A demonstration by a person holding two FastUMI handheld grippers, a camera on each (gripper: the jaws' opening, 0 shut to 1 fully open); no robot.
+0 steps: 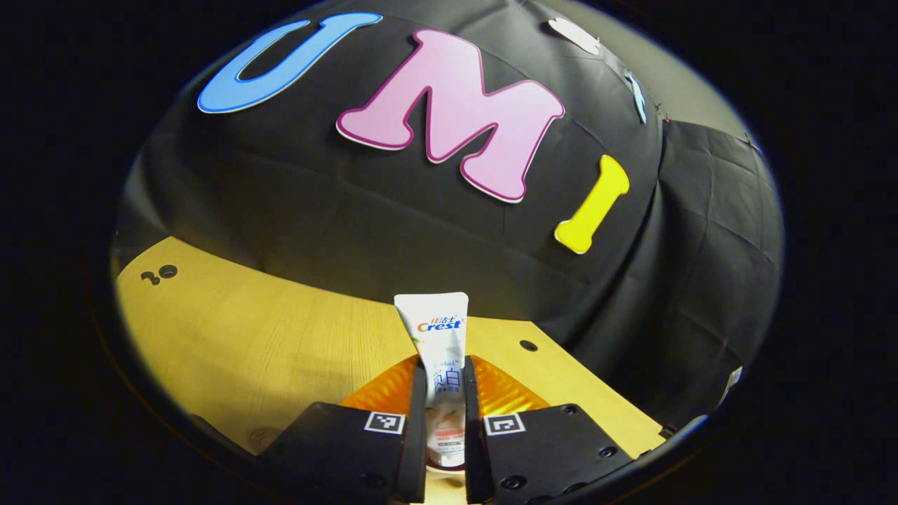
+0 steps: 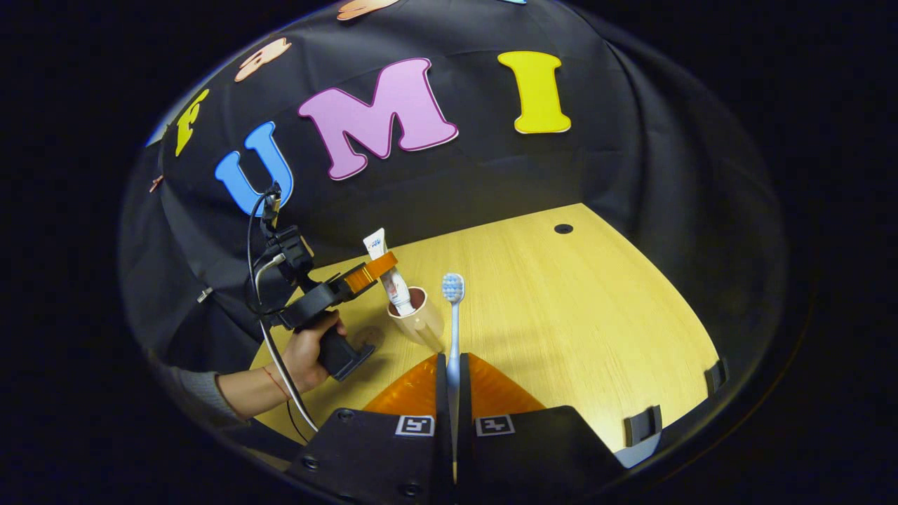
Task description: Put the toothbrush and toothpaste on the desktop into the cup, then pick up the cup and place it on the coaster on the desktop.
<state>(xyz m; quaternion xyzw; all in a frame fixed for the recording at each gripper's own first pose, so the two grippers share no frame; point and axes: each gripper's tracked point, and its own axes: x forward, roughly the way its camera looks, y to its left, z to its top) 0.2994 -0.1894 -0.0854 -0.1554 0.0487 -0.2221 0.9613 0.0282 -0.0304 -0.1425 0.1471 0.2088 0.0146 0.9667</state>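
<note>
Left gripper (image 1: 445,393): fingers closed tight on the toothpaste tube (image 1: 440,351), clamped mid-body, tube standing up between them. Seen from the right gripper view, carried by a hand (image 2: 309,354) wrapped around the handle, sleeve at the wrist, fingers pointing right and slightly up, tube held near upright. Right gripper (image 2: 453,382): fingers pressed together on the toothbrush (image 2: 453,330) handle, brush upright, head up. Both grippers raised off the desktop (image 2: 561,315).

Bare desktop (image 2: 561,308) right of cup (image 2: 419,319); toothpaste (image 2: 393,277) over its mouth
</note>
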